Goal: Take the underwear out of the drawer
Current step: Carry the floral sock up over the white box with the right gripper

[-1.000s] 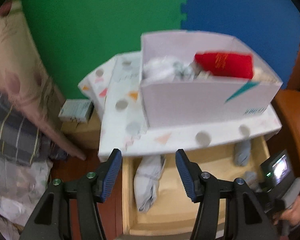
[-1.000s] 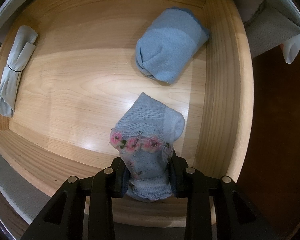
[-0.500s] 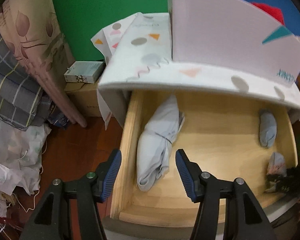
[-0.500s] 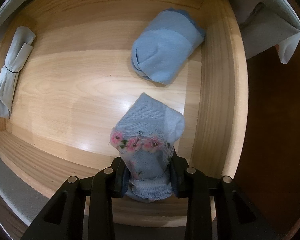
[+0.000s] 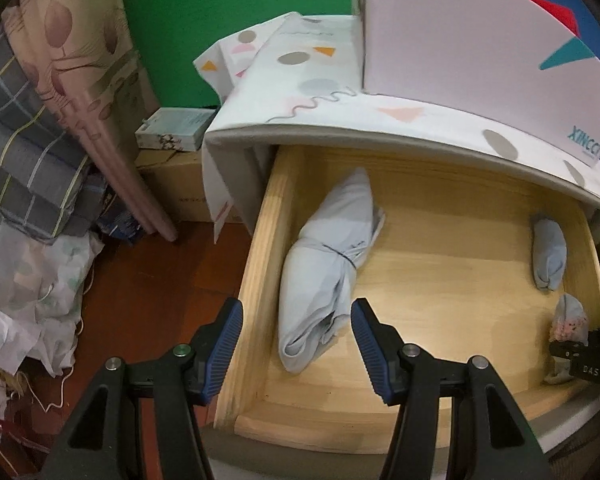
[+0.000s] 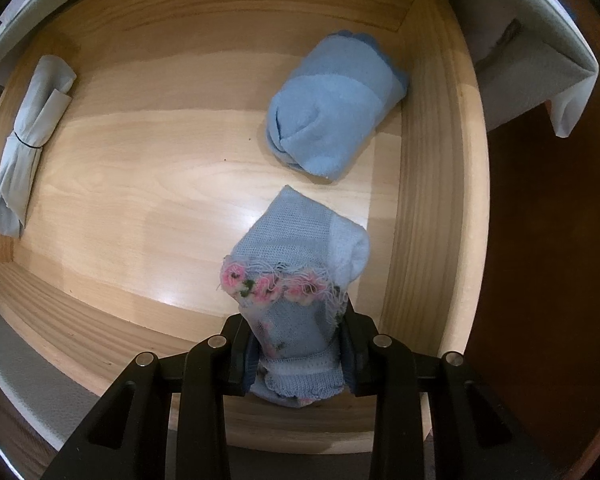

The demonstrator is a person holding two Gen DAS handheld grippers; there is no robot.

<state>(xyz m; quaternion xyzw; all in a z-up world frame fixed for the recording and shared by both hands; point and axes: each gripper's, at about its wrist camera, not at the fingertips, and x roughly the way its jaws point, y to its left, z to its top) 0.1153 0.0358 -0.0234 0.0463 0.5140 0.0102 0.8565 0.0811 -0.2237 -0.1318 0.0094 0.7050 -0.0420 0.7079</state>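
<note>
The right gripper [image 6: 300,364] is clamped on a pale blue knit piece with a pink flower trim [image 6: 300,280], its two pads pressing the lower part from either side while the rest stands up out of the jaws over the wooden drawer [image 6: 140,184], close to the drawer's right wall and front corner. Just beyond it on the drawer floor, also near that right wall, lies a rolled light blue bundle [image 6: 332,108], apart from the held piece. The left gripper [image 5: 296,356] hangs over the drawer's opposite side with its blue pads [image 5: 228,344] standing apart and gripping nothing; one pad is over the drawer's left wall, the other over the floor. Between and just past them lies the tied grey-blue roll of underwear [image 5: 332,264], along the drawer's left wall, untouched. Behind the drawer a patterned cloth-covered top [image 5: 324,96] carries a white cardboard box [image 5: 460,40].
</note>
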